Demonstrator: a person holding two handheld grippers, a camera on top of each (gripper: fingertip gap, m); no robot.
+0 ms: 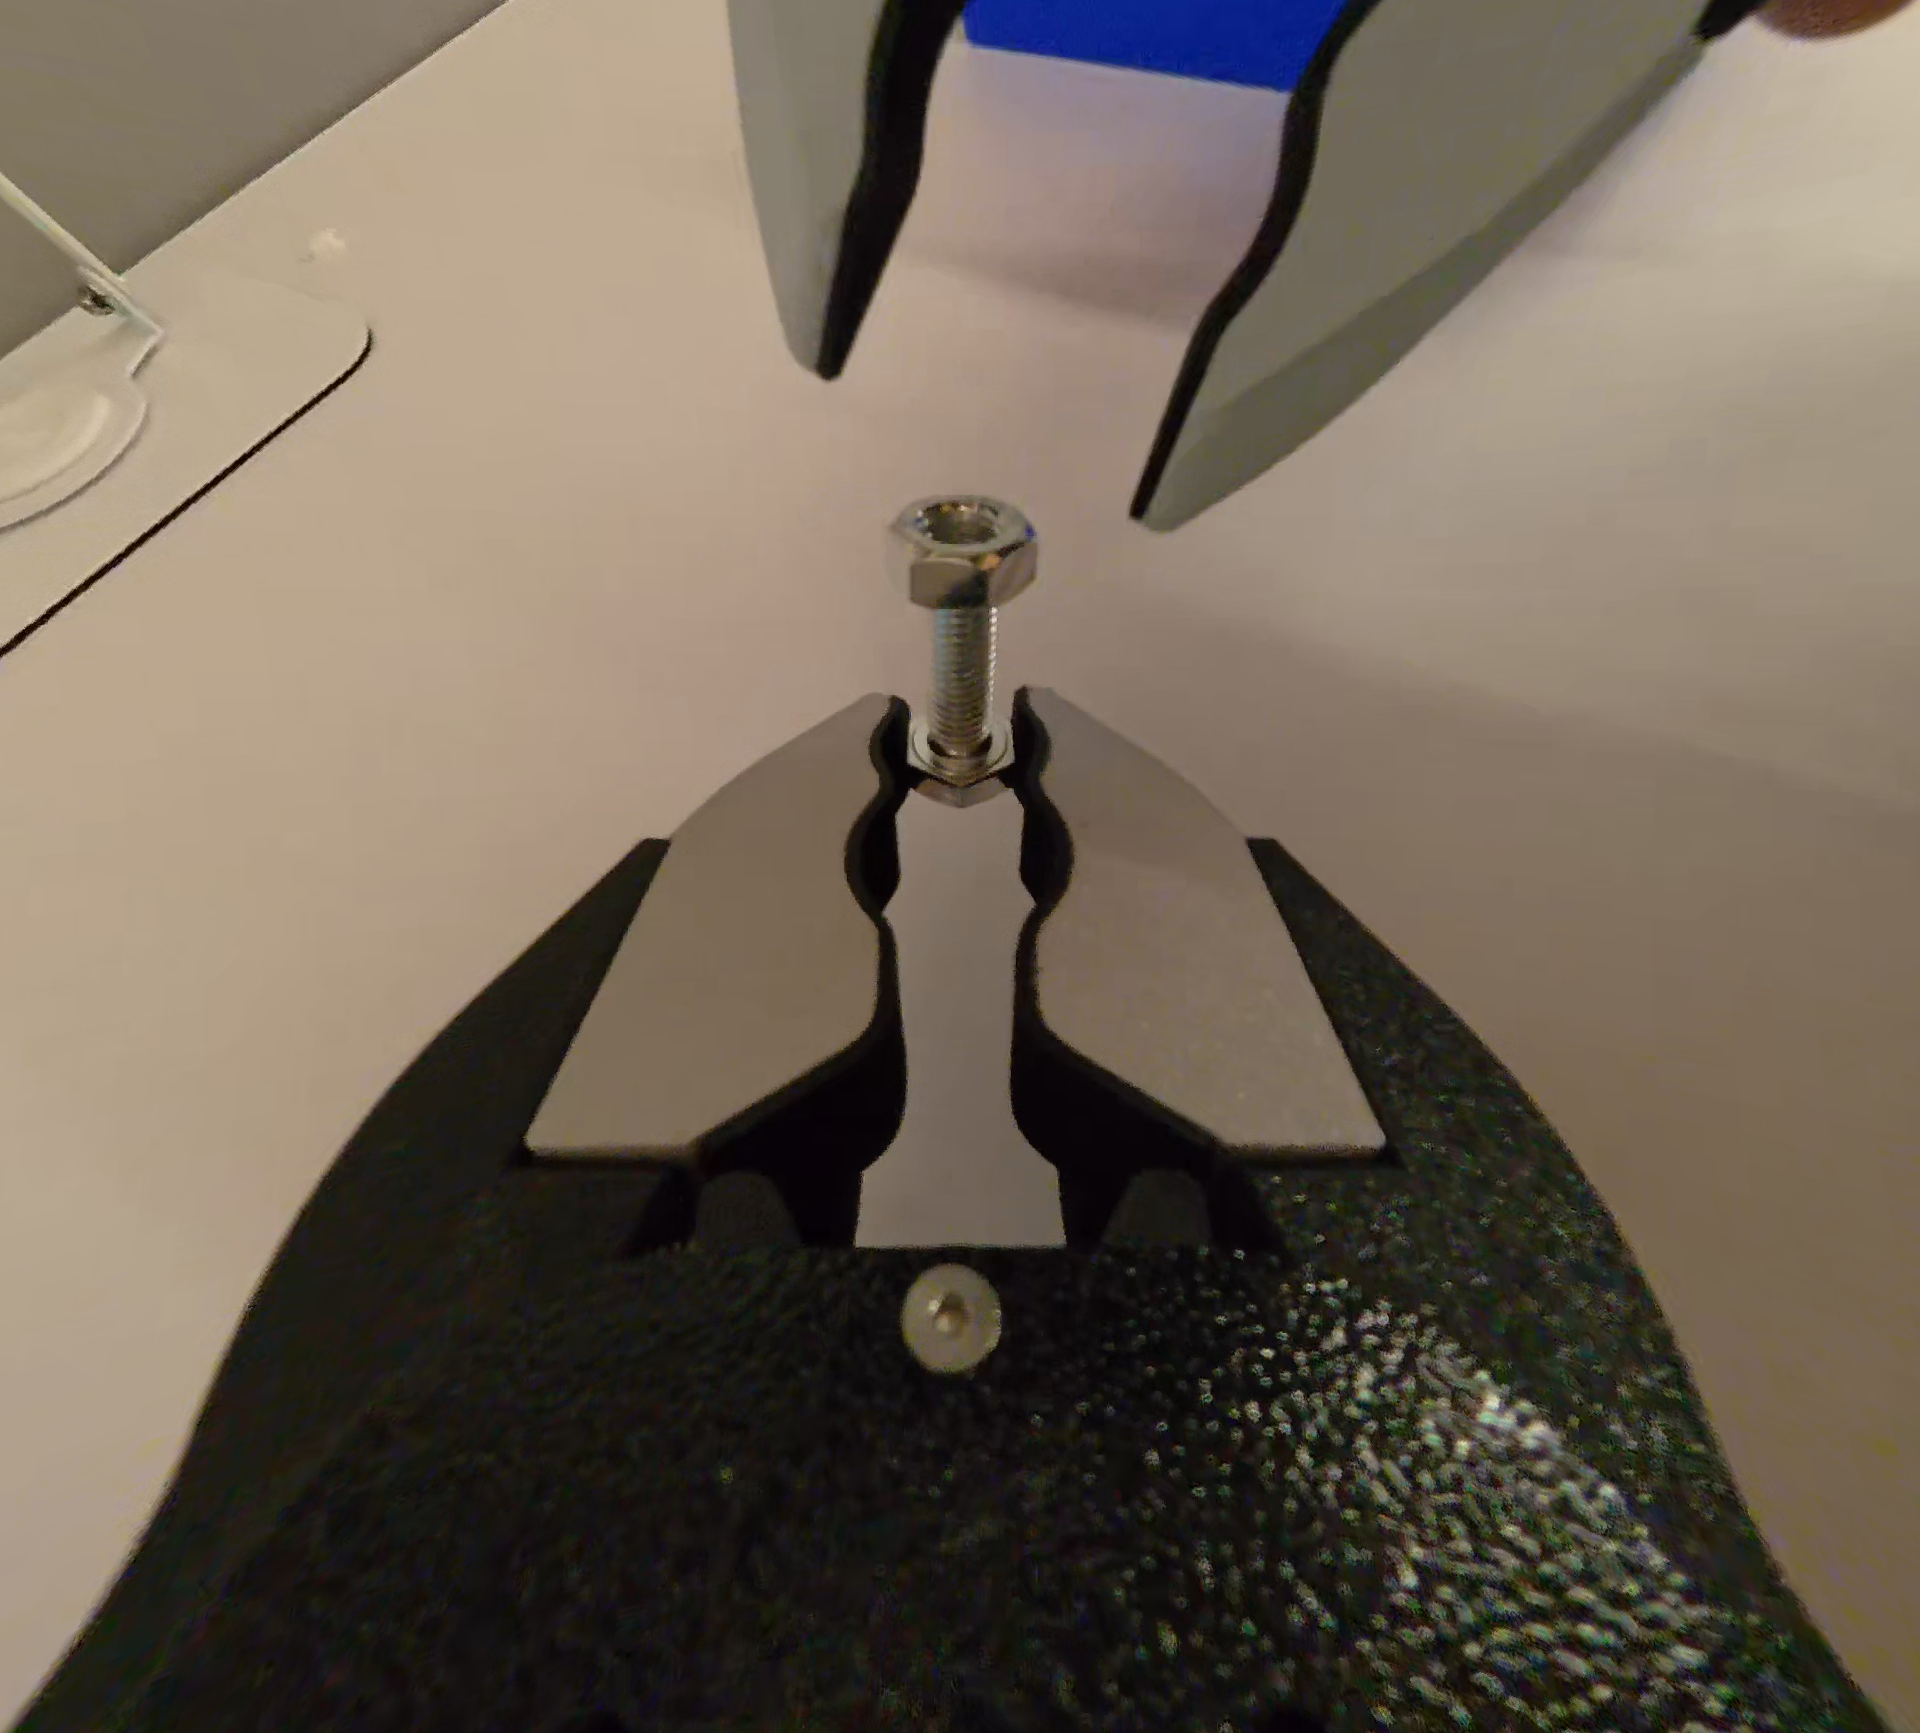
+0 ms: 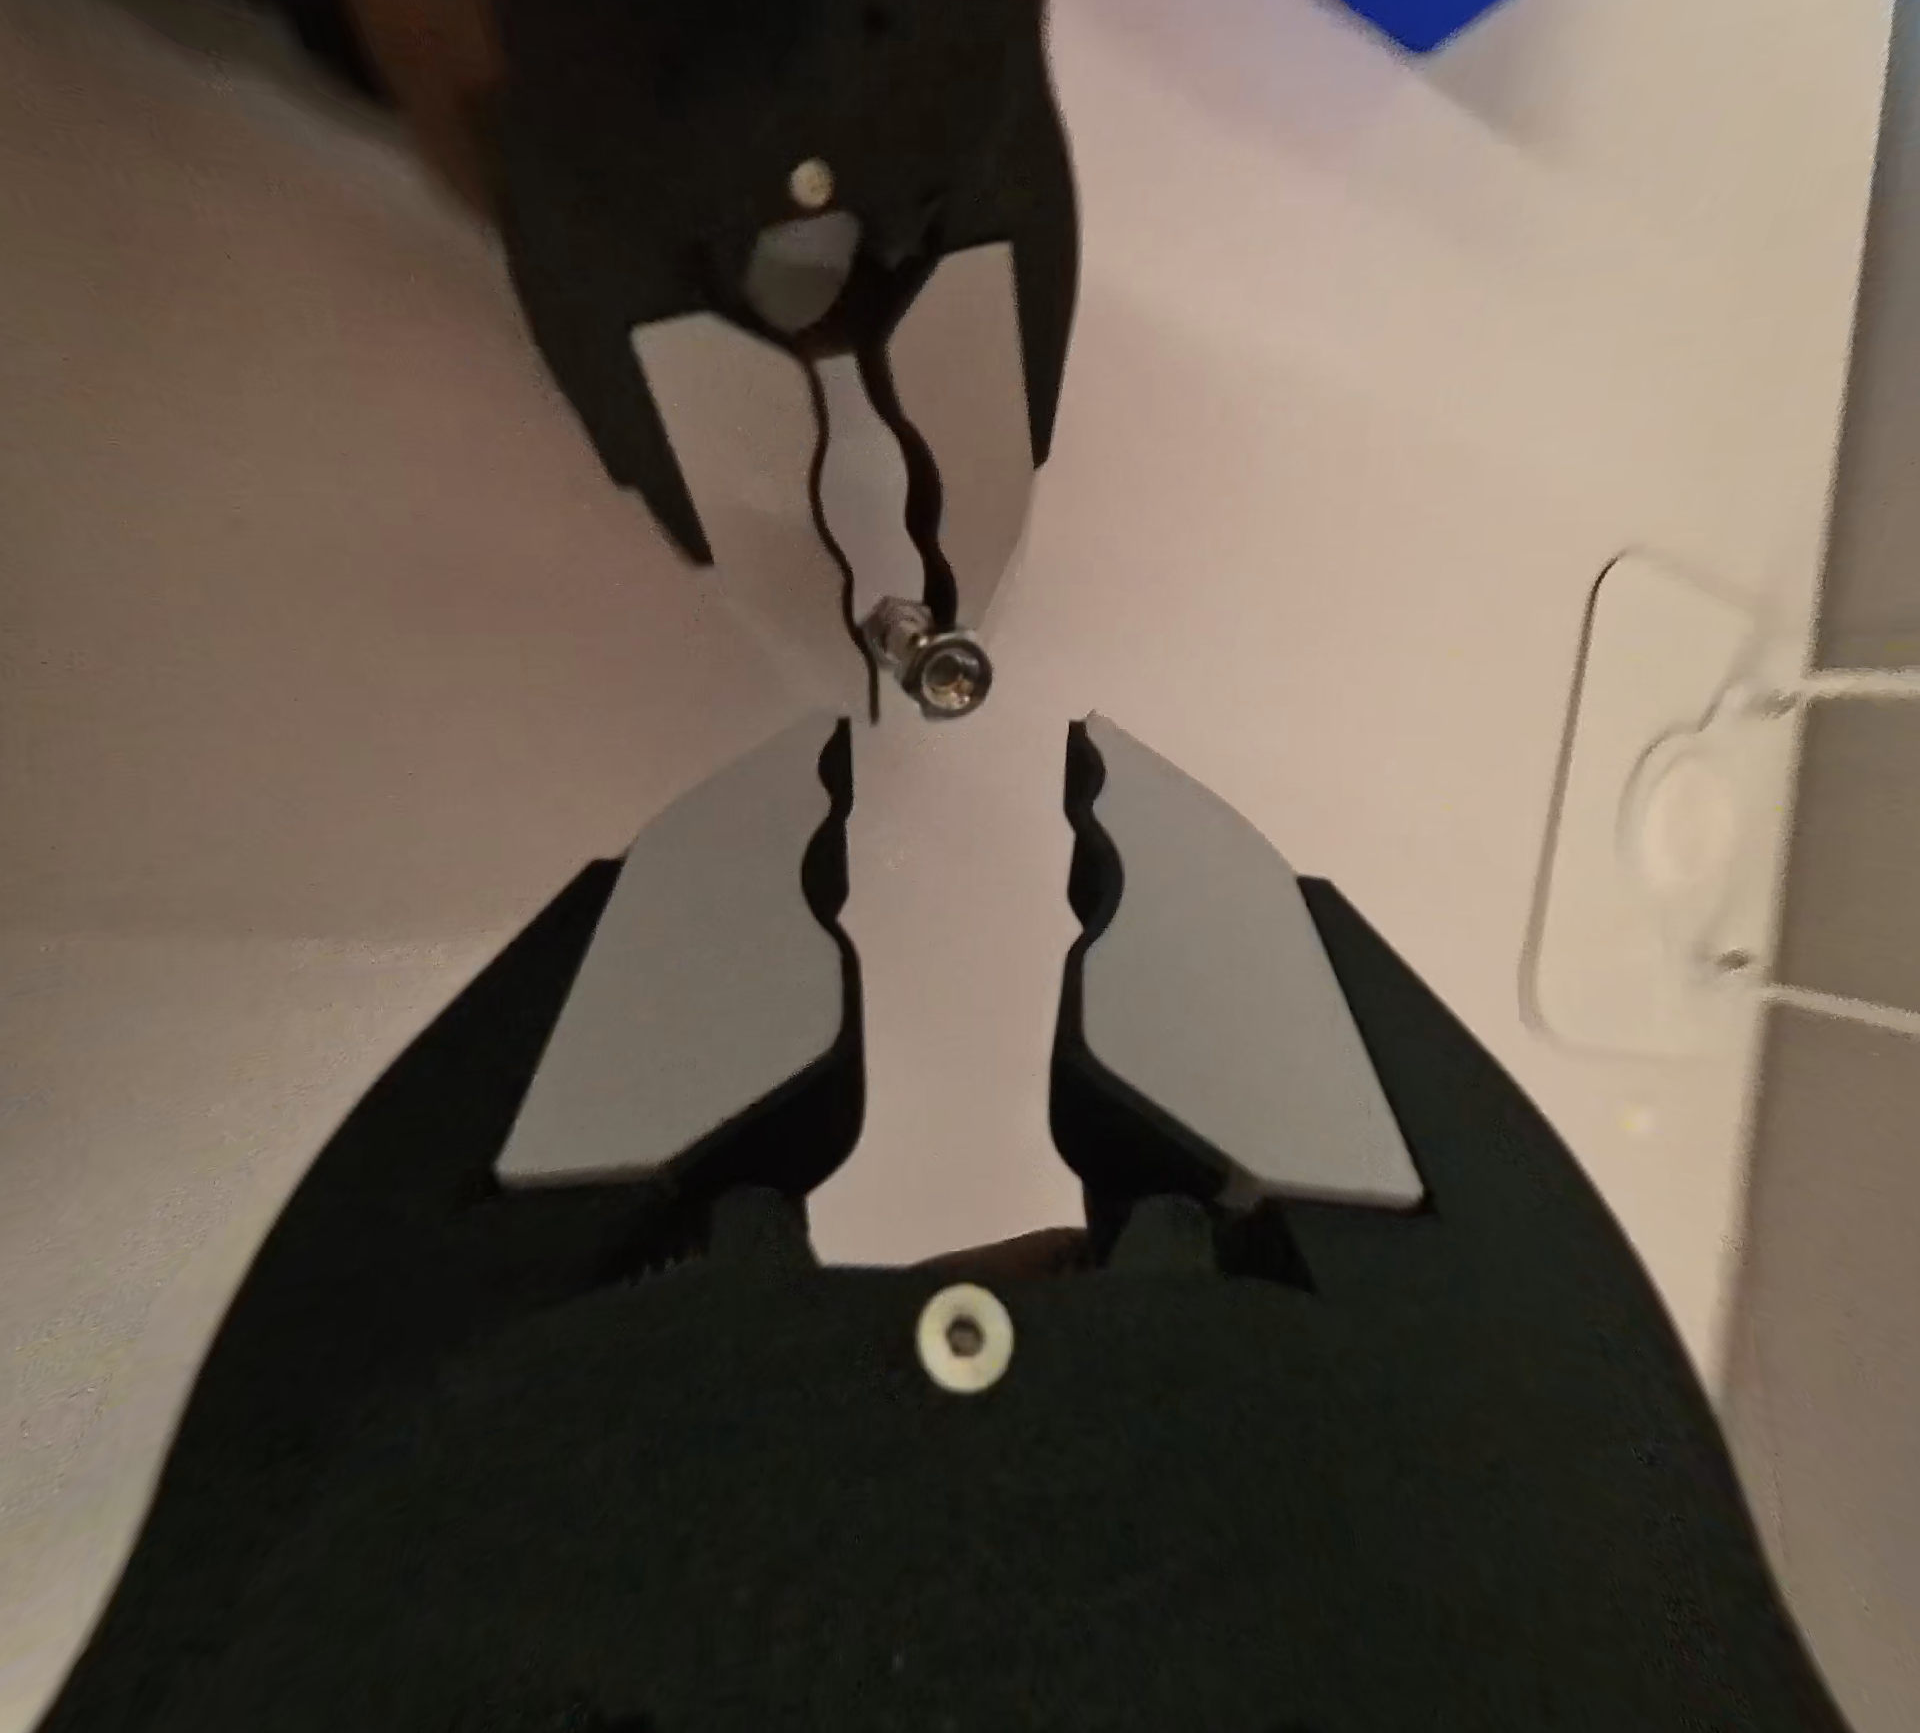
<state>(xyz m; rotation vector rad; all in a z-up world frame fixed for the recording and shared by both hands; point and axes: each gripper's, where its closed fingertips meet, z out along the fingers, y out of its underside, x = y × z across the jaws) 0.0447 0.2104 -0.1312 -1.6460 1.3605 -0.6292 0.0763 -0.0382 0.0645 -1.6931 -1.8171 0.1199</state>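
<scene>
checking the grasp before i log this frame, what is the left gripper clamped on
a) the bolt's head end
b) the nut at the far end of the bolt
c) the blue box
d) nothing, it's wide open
a: the left gripper has its fingertips closed on the head end of the silver bolt, whose threaded shaft sticks out ahead with the nut free at its tip, clear of the open right gripper.
</scene>
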